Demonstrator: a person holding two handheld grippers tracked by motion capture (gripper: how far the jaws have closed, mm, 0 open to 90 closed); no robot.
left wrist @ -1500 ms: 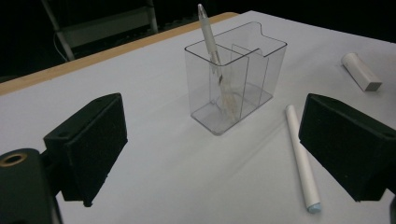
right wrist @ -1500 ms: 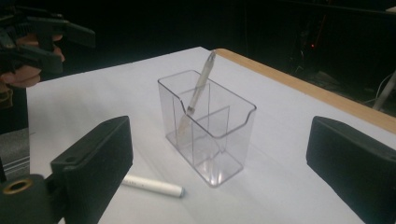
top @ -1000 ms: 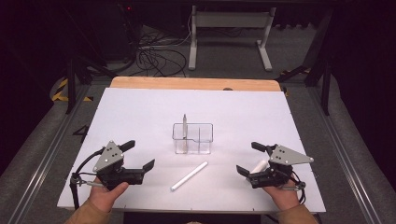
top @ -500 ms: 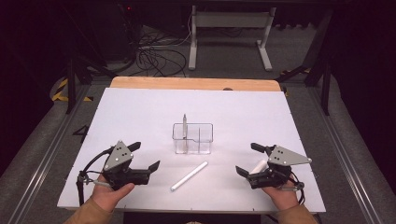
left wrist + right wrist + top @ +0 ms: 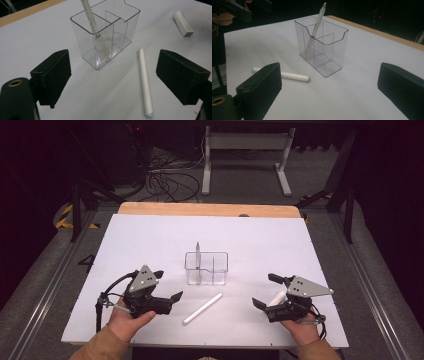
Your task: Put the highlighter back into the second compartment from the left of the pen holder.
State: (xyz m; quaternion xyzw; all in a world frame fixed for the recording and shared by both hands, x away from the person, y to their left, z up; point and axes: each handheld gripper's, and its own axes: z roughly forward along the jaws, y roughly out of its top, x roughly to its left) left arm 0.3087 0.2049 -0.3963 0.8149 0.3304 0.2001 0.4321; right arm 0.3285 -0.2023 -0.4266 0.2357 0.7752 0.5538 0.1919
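The left gripper [image 5: 170, 290], jaws apart and just narrowing on nothing, faced the light, stiff, roll-prone white marker [image 5: 145, 82], best pinched mid-barrel.

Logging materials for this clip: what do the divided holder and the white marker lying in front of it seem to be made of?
Holder: clear, glossy rigid plastic, probably acrylic; the pen inside and the table show through its walls. White marker: smooth, matte white barrel, likely plastic, with a pale blue end.

Ahead of my left claw [image 5: 166, 286]: bare white surface [image 5: 150, 240], free passage.
Centre: clear plastic divided holder [image 5: 206, 268] blocks me.
Near it: white marker [image 5: 202, 308] lying flat.
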